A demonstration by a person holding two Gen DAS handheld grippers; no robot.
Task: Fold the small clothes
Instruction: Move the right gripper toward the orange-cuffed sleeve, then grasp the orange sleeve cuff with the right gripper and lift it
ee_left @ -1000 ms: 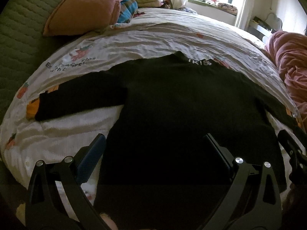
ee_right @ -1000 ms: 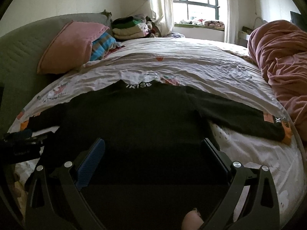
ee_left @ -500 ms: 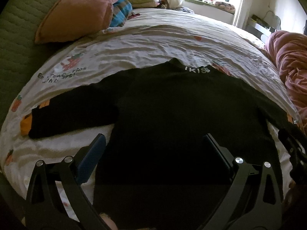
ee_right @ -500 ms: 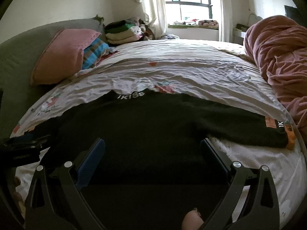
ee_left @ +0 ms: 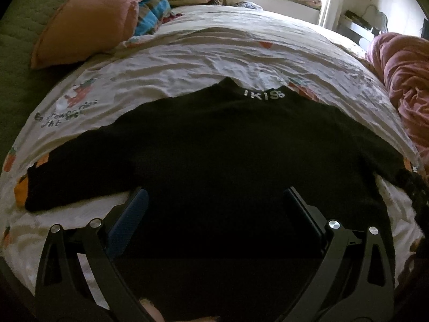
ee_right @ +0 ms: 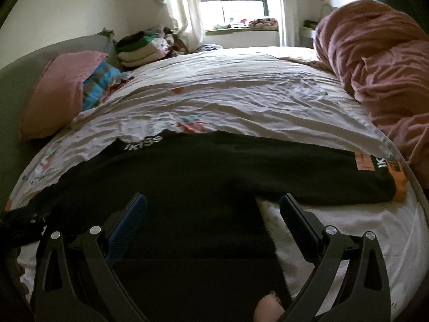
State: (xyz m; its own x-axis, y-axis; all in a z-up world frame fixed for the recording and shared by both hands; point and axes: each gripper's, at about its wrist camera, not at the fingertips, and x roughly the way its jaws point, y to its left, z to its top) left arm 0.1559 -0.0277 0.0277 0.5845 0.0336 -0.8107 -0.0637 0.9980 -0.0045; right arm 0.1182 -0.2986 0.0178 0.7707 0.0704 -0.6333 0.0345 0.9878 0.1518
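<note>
A black long-sleeved top [ee_left: 228, 145] [ee_right: 203, 177] lies flat on the bed, sleeves spread wide, its collar with white lettering [ee_left: 264, 95] [ee_right: 143, 142] at the far side. The left sleeve ends at an orange cuff [ee_left: 21, 191]; the right sleeve ends at an orange cuff [ee_right: 396, 177]. My left gripper [ee_left: 217, 201] hovers open over the top's lower left body, nothing between its fingers. My right gripper [ee_right: 213, 206] hovers open over the lower right body, its right finger [ee_right: 300, 220] above bare sheet beside the hem. The near hem is hidden under both grippers.
The bed has a white printed sheet [ee_left: 214, 53]. A pink pillow [ee_left: 88, 18] and a striped blue cloth [ee_left: 151, 10] lie at the far left, folded clothes [ee_right: 139, 48] behind them. A crumpled pink quilt [ee_right: 380, 64] fills the right side. A window [ee_right: 233, 0] is beyond.
Both grippers have moved lower and nearer to the top, the left drifting left, the right drifting right toward the right sleeve. The top has not moved. Both stay open.
</note>
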